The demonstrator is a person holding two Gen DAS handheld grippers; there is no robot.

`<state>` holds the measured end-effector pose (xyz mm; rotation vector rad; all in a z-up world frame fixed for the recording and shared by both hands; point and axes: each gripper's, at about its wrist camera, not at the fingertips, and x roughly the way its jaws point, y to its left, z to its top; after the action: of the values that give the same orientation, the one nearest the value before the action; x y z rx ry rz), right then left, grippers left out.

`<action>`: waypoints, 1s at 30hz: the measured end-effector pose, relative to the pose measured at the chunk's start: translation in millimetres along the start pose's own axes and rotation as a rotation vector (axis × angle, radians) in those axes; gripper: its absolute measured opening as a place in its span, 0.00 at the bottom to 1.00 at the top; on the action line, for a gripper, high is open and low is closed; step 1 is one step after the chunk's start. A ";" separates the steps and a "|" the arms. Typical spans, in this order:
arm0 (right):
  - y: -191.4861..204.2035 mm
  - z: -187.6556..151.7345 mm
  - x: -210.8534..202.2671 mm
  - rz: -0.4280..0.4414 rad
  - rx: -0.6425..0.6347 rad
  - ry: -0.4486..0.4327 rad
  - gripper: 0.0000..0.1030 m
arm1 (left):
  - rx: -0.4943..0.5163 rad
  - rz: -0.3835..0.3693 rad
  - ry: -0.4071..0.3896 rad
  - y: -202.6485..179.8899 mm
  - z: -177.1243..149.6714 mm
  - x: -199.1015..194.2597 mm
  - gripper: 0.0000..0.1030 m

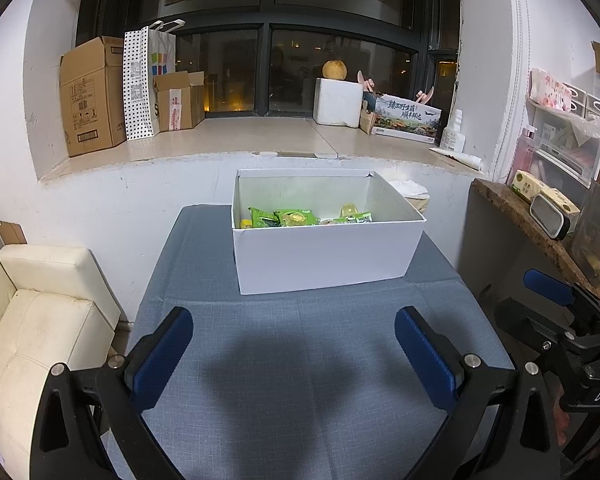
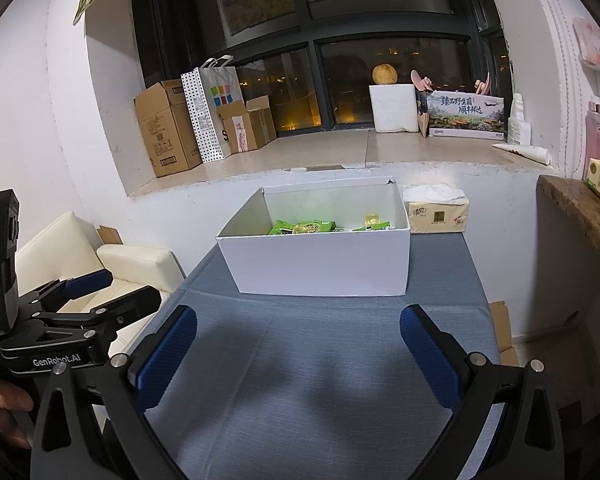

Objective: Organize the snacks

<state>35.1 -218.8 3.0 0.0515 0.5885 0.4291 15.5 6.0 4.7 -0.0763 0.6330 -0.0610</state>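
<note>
A white cardboard box (image 1: 320, 256) (image 2: 320, 264) stands at the far end of the blue-grey tablecloth (image 1: 292, 344) (image 2: 300, 360). Several green and yellow snack packets (image 1: 288, 217) (image 2: 304, 227) lie inside on its bottom. My left gripper (image 1: 294, 342) hovers over the near part of the cloth, open, nothing between its blue pads. My right gripper (image 2: 298, 340) is also open and empty, short of the box. In the right wrist view the left gripper (image 2: 92, 292) shows at the left edge, held by a hand (image 2: 4, 408).
A cream sofa (image 1: 40, 340) sits left of the table. A tissue pack (image 2: 436, 212) stands right of the box. A stone counter (image 1: 540, 224) with clutter is at right. The window ledge (image 1: 260, 140) behind holds cardboard boxes, a dotted bag and a foam box.
</note>
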 end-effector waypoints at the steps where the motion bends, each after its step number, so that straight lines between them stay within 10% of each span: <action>1: 0.1 0.0 0.0 0.000 0.000 0.000 1.00 | 0.000 0.000 0.000 0.0 0.0 0.0 1.00; 30: 3.3 -1.3 1.4 0.012 0.001 0.006 1.00 | 0.003 -0.008 0.001 1.0 -3.6 -1.0 1.00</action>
<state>34.2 -215.3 1.7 0.0545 0.5941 0.4408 12.6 6.9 2.3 -0.0760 0.6340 -0.0699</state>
